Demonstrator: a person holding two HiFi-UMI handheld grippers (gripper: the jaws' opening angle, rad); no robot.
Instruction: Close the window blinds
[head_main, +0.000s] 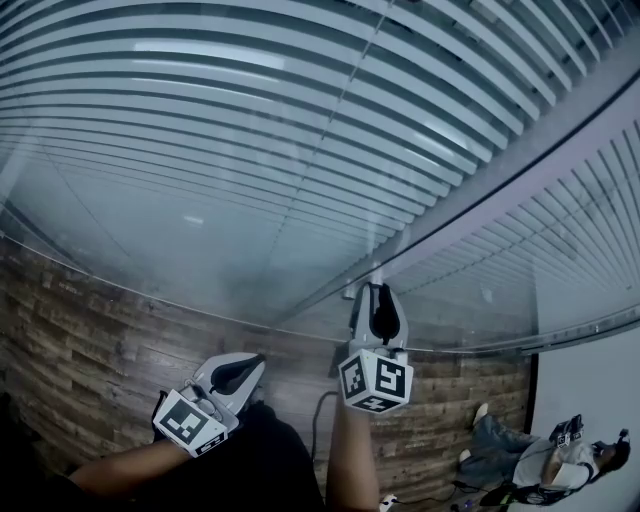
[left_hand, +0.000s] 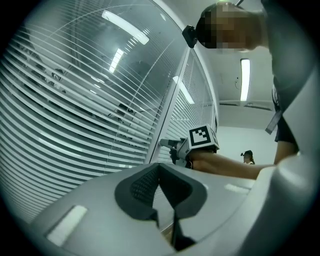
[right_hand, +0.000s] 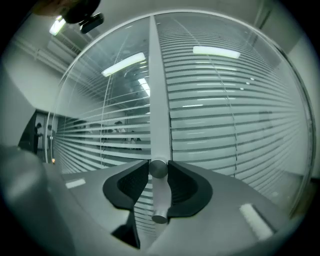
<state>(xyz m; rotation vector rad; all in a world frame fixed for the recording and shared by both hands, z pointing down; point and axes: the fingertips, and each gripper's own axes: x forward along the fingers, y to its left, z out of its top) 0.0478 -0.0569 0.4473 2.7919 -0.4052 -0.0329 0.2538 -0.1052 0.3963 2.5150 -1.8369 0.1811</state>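
The turning step is in hand. The right gripper (head_main: 378, 292) points about level at the post (right_hand: 159, 95) between two glass panes. Its jaws are clamped on the knob (right_hand: 158, 169), a short round control that stands out from the post, with a pad pressed on each side of it. The blinds (head_main: 250, 120) hang on the far side of the glass and fill both panes, left and right of the post. Their slats lie near flat, with gaps between them. In the right gripper view the room beyond shows through those gaps in the left pane, so the blinds are judged not yet closed.

The left gripper (head_main: 250, 365) hangs lower and to the left, well apart from the post. Its jaws are together with nothing between them, and it has no part in the work.

The next move probably calls for a firm grip on the knob and a roll of the right wrist about the gripper's own line, until the slats tip and overlap. The smooth knob may slip in the pads. If the wrist runs out of turn, the gripper will likely have to let go and grip again.
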